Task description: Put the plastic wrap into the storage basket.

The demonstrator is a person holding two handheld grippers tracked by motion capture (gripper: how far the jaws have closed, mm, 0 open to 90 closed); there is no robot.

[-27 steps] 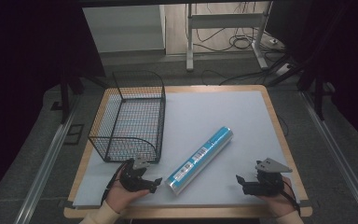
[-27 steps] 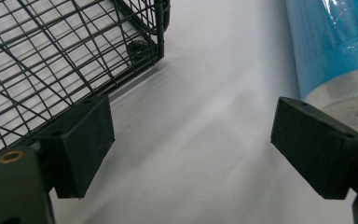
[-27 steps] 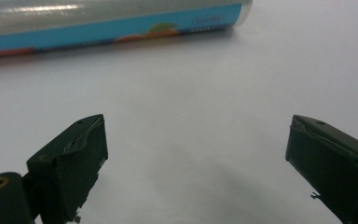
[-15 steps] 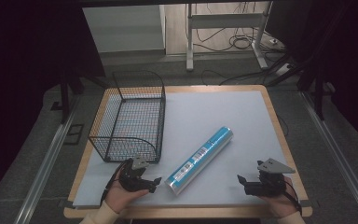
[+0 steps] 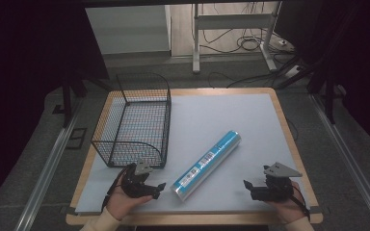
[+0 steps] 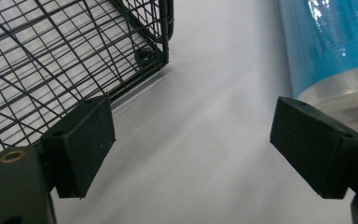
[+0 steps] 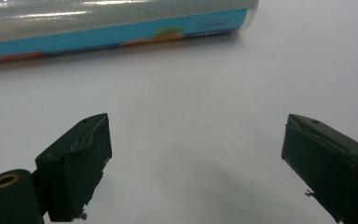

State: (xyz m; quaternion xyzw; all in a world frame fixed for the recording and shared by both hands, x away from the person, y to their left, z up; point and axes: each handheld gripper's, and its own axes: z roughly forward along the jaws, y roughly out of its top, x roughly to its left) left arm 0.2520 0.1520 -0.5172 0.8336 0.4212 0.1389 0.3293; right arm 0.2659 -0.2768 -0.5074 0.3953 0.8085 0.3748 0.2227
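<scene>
The blue-labelled roll of film [image 5: 207,165] lies flat on the counter [image 5: 221,115], slanting from near-centre toward the far right, just right of the empty wire basket [image 5: 135,120]. Nothing is lifted yet. The left tool [image 5: 156,188] sits spread beside the roll's near end; the right tool [image 5: 248,185] rests spread, well apart. Gripping and moving the roll, likely into the basket, remains.

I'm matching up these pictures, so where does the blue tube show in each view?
High view: tube lies slanted at lower centre, right of the basket.
Left gripper view: tube at top right, its end beside the right jaw.
Right gripper view: tube along the top edge.
Shared landmark: the white mat.
</scene>
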